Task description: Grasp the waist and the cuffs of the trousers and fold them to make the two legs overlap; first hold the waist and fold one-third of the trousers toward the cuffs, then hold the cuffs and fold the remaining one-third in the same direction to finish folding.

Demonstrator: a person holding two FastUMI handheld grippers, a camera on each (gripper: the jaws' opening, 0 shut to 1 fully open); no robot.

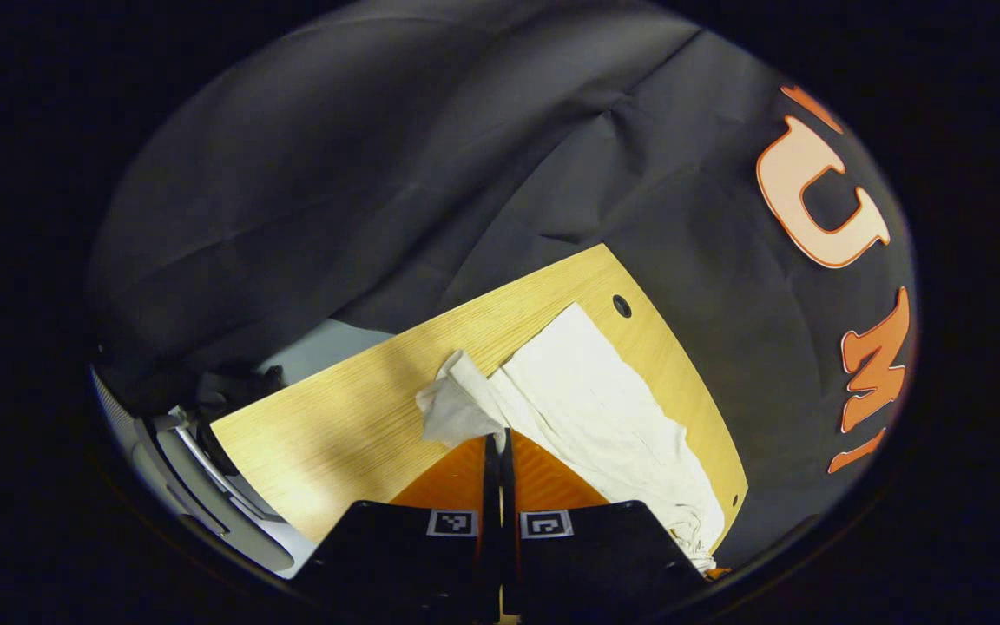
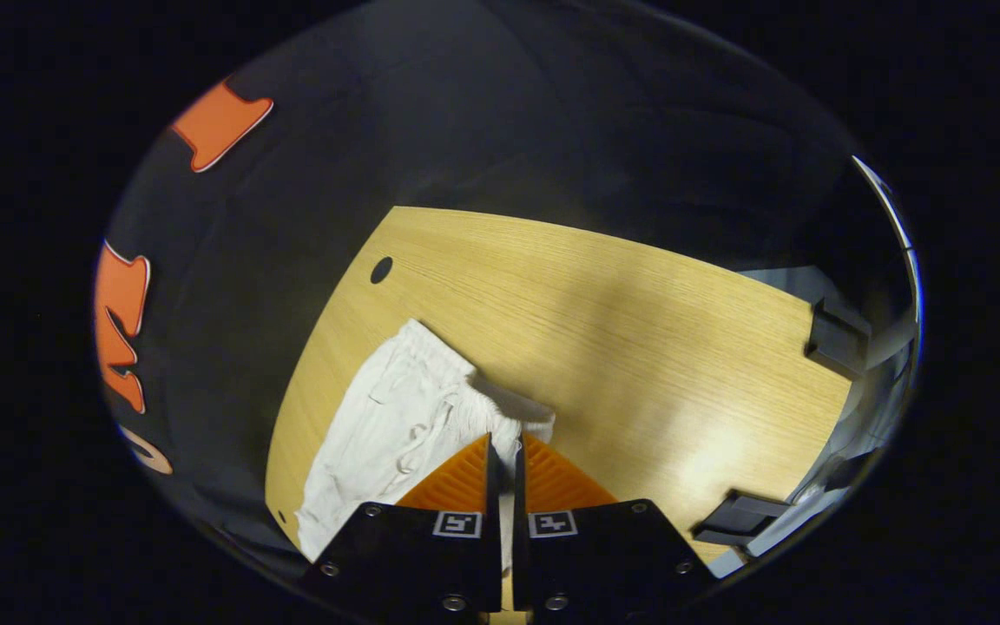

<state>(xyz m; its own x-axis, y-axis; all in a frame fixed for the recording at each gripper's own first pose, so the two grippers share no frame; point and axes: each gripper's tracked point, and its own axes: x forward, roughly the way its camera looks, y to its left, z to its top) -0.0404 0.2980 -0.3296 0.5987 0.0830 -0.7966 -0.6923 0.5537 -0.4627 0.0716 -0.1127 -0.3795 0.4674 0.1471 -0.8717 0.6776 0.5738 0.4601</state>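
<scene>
Near the tabletop (image 2: 604, 330) edge by the wall, the trousers (image 1: 604, 408) lie with both grippers' fingers clamped on them, left (image 1: 500, 447) on a cuff, right (image 2: 504, 451) on the waist; thin pinches could slip mid-fold.

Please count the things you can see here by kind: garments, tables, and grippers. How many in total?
Garments: 1, the white trousers
Tables: 1, the wooden table
Grippers: 2, the left gripper and the right gripper, each shut on the trousers
Total: 4
</scene>
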